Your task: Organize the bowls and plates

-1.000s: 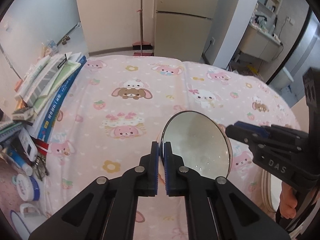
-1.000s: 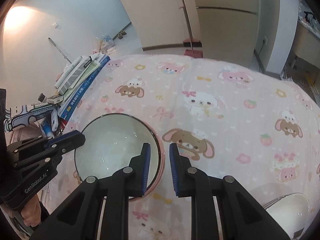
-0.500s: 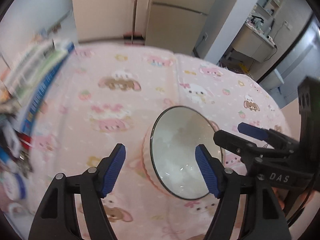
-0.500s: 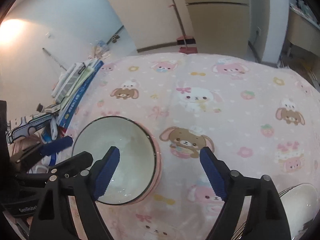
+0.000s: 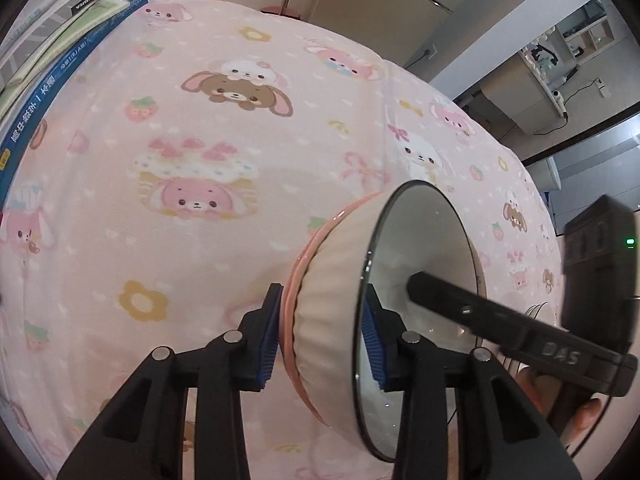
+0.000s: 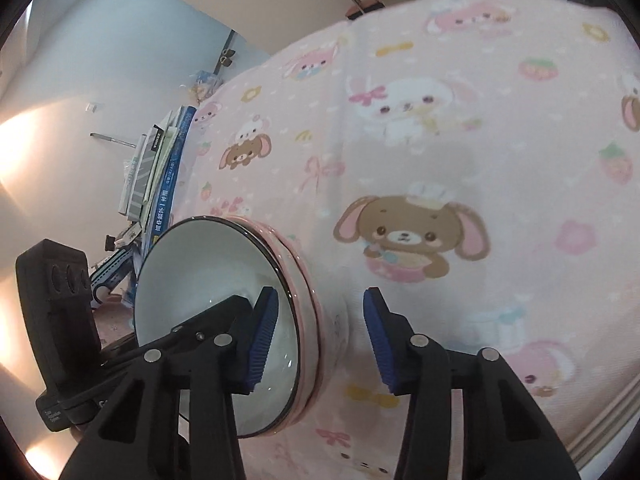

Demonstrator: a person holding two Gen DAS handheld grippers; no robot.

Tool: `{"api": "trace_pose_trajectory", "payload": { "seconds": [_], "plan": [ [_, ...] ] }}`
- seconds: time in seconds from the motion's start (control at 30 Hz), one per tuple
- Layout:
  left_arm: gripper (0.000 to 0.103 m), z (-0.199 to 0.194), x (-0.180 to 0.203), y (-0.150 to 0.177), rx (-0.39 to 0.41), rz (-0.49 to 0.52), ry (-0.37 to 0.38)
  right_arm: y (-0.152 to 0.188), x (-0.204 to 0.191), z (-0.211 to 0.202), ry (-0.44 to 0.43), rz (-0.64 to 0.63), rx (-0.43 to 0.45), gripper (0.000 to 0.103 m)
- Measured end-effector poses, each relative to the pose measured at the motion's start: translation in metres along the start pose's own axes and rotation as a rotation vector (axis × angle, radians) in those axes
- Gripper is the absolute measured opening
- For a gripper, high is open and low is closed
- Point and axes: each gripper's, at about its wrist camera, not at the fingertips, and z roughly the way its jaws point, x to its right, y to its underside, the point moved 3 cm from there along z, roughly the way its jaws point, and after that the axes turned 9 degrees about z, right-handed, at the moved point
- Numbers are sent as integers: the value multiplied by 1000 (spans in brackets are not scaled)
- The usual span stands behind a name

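Bowls: a cream bowl (image 5: 336,304) with a dark rim is sitting nested in a pink-rimmed bowl (image 5: 298,268); the stack is resting on the pink cartoon-print cloth (image 5: 192,168) covering the desk.
Left gripper (image 5: 322,340): its jaws are standing partly open, straddling the stacked walls, one blue pad outside and one inside; whether they are pressing is unclear.
Right gripper (image 6: 318,344): its jaws are gaping wide across the opposite wall, gripping nothing.
Books (image 5: 60,40): lying stacked left of the bowls.
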Motion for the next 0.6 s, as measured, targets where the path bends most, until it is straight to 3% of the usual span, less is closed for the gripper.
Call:
{"api": "trace_pose_trajectory", "payload": {
  "seconds": [0.07, 0.13, 0.3, 0.43, 0.6],
  "plan": [
    [35, 0, -1, 0, 1, -7, 11, 1, 4, 10, -16, 25, -38, 48],
    [35, 0, -1, 0, 3, -5, 16, 4, 7, 21, -95, 73, -97, 48],
    [34, -1, -6, -2, -7, -11, 42, 3, 12, 21, -134, 112, -95, 45],
    [34, -3, 3, 0, -15, 38, -17, 6, 9, 18, -109, 99, -96, 44],
    [34, -8, 8, -1, -10, 44, -12, 7, 3, 10, -71, 64, -62, 44]
  ]
}}
